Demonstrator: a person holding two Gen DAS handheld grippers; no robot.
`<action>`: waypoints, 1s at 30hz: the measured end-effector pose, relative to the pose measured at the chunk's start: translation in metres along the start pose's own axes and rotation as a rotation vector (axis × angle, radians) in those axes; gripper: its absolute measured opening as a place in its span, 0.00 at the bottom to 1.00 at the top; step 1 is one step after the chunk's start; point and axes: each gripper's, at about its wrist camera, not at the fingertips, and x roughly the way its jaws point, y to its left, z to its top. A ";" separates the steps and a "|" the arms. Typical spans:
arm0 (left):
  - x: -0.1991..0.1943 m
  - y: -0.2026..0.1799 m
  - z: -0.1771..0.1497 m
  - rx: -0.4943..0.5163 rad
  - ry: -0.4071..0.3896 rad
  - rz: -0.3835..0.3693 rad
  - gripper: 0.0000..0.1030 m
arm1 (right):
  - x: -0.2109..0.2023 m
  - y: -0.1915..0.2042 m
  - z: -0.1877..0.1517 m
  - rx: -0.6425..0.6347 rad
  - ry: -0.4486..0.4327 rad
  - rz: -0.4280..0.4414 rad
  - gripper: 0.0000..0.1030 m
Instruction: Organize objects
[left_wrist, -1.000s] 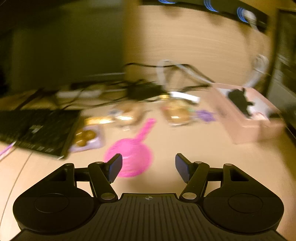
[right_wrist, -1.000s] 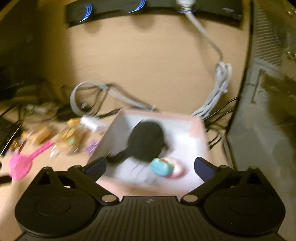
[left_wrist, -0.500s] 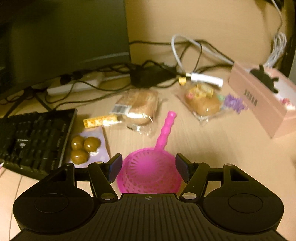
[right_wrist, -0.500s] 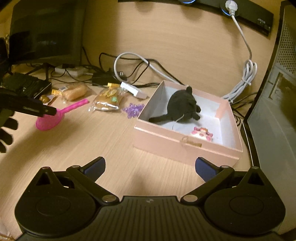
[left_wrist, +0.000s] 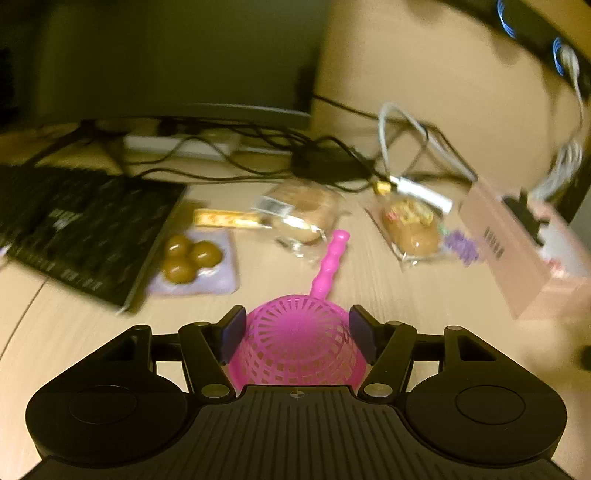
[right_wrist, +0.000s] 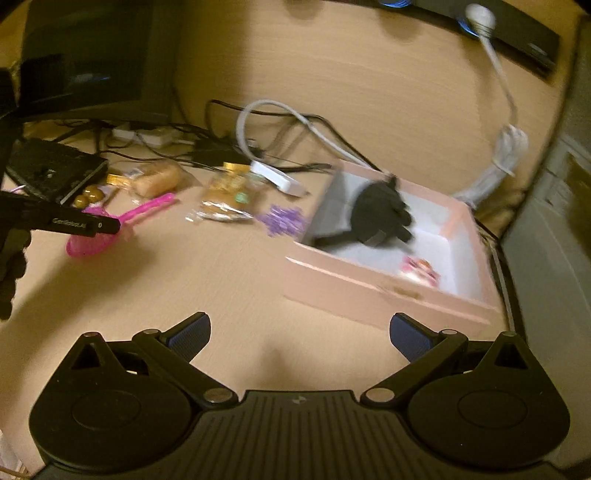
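Note:
A pink plastic strainer (left_wrist: 295, 339) lies on the wooden desk, handle pointing away. My left gripper (left_wrist: 295, 334) is open with its fingers on either side of the strainer's basket, close to its sides; it also shows in the right wrist view (right_wrist: 92, 225) over the strainer (right_wrist: 110, 229). My right gripper (right_wrist: 299, 336) is open and empty above the desk in front of a pink box (right_wrist: 369, 288). The box holds a black plush toy (right_wrist: 380, 216) and a small pink item (right_wrist: 421, 269).
Wrapped buns (left_wrist: 306, 214) (left_wrist: 410, 225), a pack of brown balls (left_wrist: 192, 258), a yellow bar (left_wrist: 225, 219) and a purple clip (left_wrist: 460, 245) lie behind the strainer. A keyboard (left_wrist: 81, 229) is at left, cables and a monitor behind. A computer case (right_wrist: 550, 229) stands at right.
My left gripper has moved forward and down so the strainer's basket now sits between its fingers. My right gripper has pulled back from over the box and stays open.

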 end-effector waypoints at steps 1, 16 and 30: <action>-0.012 0.006 -0.002 -0.030 -0.011 -0.004 0.65 | 0.005 0.008 0.006 -0.014 -0.007 0.010 1.00; -0.141 0.102 -0.039 -0.317 -0.092 0.262 0.65 | 0.115 0.196 0.108 -0.216 -0.087 0.274 0.46; -0.147 0.111 -0.038 -0.382 -0.103 0.205 0.65 | 0.161 0.225 0.118 -0.262 -0.070 0.267 0.35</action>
